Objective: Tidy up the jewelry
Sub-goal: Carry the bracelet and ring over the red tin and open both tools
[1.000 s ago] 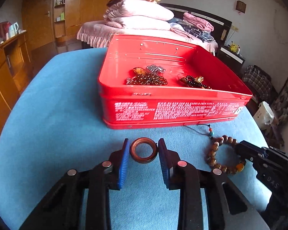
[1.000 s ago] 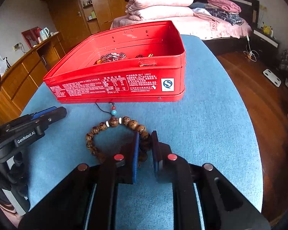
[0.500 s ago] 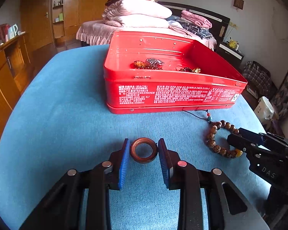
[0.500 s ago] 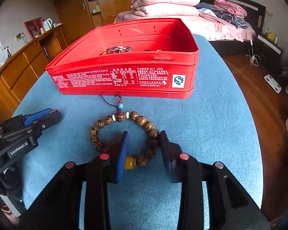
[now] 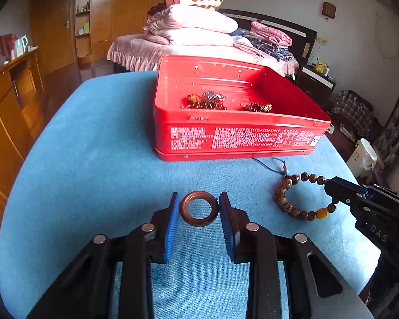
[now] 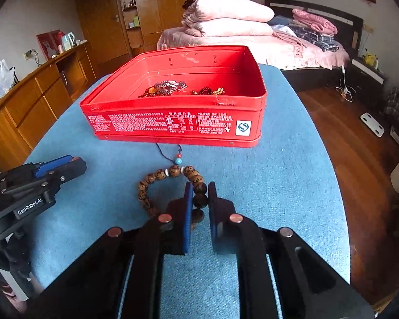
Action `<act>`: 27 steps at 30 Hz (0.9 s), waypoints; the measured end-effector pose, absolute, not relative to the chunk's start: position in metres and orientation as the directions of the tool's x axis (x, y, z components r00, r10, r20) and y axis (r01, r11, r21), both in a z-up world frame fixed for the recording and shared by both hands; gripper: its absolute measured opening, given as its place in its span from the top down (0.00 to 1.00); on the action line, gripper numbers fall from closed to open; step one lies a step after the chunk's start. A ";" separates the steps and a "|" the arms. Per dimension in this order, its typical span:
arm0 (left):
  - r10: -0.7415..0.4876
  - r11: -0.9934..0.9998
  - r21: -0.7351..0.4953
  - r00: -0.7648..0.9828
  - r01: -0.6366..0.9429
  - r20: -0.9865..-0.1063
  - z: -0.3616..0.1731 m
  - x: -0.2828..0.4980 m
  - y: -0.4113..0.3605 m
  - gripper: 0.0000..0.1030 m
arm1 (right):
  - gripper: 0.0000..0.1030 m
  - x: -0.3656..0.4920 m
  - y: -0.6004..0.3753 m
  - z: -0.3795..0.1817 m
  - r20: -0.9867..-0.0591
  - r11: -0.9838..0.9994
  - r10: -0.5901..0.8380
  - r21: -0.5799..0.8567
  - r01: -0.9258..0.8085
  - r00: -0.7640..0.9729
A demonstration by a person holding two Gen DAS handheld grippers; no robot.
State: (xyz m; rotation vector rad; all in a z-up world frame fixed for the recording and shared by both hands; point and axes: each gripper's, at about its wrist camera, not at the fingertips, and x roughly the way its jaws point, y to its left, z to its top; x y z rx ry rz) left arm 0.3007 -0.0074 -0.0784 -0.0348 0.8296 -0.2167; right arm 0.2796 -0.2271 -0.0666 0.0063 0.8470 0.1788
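Note:
A brown ring bangle (image 5: 199, 208) sits between the blue pads of my left gripper (image 5: 199, 212), which is shut on it above the blue cloth. A wooden bead bracelet (image 6: 170, 188) with a cord and a blue bead lies on the cloth in front of the red tin (image 6: 178, 125). My right gripper (image 6: 199, 199) is shut on the bracelet's right side. The bracelet also shows in the left wrist view (image 5: 298, 199), with the right gripper (image 5: 340, 188) at its far edge. The red tin (image 5: 239, 138) is open and holds several pieces of jewelry (image 5: 207, 101).
The blue-covered table (image 5: 93, 159) has a rounded edge; it drops off to a wooden floor (image 6: 359, 138) on the right. A wooden sideboard (image 6: 26, 101) stands to the left. A bed with folded quilts (image 5: 194, 29) is behind the table.
My right gripper opened half a second ago and has now shut on the right side of the bead bracelet. My left gripper keeps hold of the ring bangle.

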 end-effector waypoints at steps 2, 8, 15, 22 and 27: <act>-0.205 0.977 -0.114 0.662 0.179 -0.721 -0.073 0.300 -0.007 0.71 | 0.90 0.278 -0.228 -0.058 -0.734 0.985 0.159 0.073 -0.156 0.660; -0.211 0.976 -0.112 0.688 0.185 -0.694 -0.055 0.296 -0.008 0.71 | 0.90 0.273 -0.223 -0.032 -0.706 0.983 0.160 0.049 -0.179 0.690; -0.217 0.975 -0.109 0.714 0.194 -0.666 -0.035 0.302 -0.012 0.71 | 0.90 0.272 -0.217 -0.006 -0.674 0.979 0.159 0.013 -0.203 0.722; -0.216 0.974 -0.096 0.734 0.203 -0.644 -0.016 0.318 -0.020 0.71 | 0.90 0.284 -0.217 0.019 -0.645 0.974 0.182 0.016 -0.225 0.742; -0.213 0.975 -0.094 0.740 0.199 -0.638 -0.004 0.339 -0.025 0.71 | 0.90 0.303 -0.216 0.032 -0.634 0.971 0.197 0.023 -0.236 0.748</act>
